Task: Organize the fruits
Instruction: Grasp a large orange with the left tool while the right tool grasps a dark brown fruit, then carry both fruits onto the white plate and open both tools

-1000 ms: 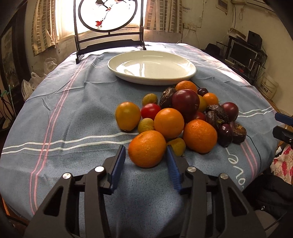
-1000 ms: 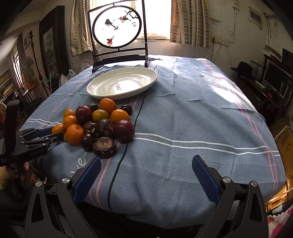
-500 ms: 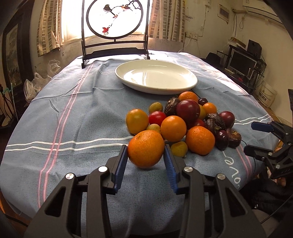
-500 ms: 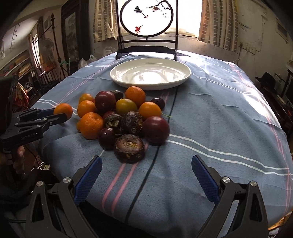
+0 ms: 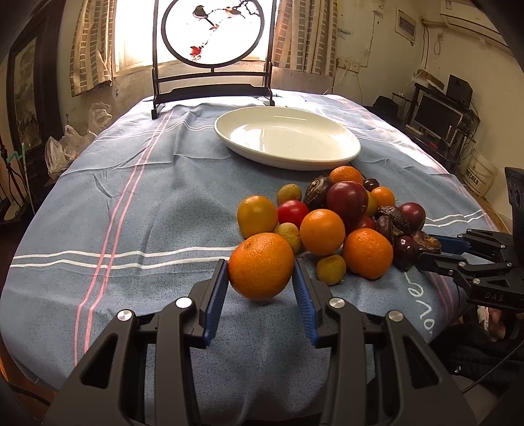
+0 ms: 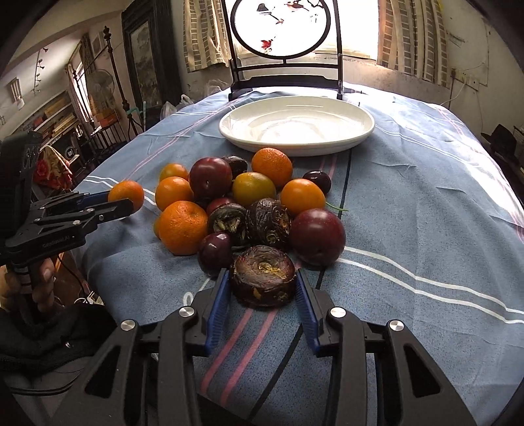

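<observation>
Fruit pile (image 5: 340,226) sits right of centre on blue striped cloth (image 5: 131,213) over surface, just below empty white plate (image 5: 288,137). Left gripper (image 5: 261,278): jaws pinching orange (image 5: 261,265), lifted clear of cloth at lower centre. Right gripper (image 6: 262,288): jaws close around wrinkled dark fruit (image 6: 263,280) at pile's near edge, pads touching its sides, fruit resting on cloth. Round painted screen (image 5: 213,31) stands at top of frame beyond plate.
</observation>
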Motion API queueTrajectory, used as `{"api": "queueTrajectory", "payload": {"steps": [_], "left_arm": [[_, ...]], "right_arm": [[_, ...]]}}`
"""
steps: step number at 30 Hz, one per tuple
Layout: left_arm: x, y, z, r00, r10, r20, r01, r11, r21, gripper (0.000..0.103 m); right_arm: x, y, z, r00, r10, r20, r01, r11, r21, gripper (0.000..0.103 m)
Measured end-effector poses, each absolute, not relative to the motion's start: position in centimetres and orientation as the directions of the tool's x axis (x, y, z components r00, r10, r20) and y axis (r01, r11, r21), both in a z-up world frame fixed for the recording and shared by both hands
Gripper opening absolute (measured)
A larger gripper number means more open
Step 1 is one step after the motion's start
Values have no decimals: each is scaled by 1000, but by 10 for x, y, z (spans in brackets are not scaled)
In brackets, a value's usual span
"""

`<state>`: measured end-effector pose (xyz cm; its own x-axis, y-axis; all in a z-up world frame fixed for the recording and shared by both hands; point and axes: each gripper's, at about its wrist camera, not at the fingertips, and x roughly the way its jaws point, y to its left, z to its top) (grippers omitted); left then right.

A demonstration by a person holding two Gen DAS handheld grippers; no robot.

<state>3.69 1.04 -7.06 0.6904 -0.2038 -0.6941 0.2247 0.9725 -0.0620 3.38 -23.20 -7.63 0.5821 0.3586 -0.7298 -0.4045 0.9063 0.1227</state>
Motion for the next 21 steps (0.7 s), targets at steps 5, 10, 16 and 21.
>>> {"api": "queueTrajectory", "payload": {"steps": [5, 10, 16, 21], "left_arm": [[33, 13, -66, 699, -203, -686, 224, 973, -60, 39], [31, 14, -57, 714, -207, -669, 223, 973, -63, 39], [58, 9, -28, 732, -239, -638, 254, 965, -70, 39], [113, -8, -4, 711, -278, -646, 294, 952, -86, 39]], "right_arm": [[26, -243, -65, 592, 386, -708, -402, 902, 155, 40], [27, -260, -45, 627, 418, -657, -399, 897, 190, 40], [61, -267, -9, 676, 412, -611, -388, 904, 180, 40], [117, -262, 15, 677, 422, -604, -387, 901, 195, 40]]}}
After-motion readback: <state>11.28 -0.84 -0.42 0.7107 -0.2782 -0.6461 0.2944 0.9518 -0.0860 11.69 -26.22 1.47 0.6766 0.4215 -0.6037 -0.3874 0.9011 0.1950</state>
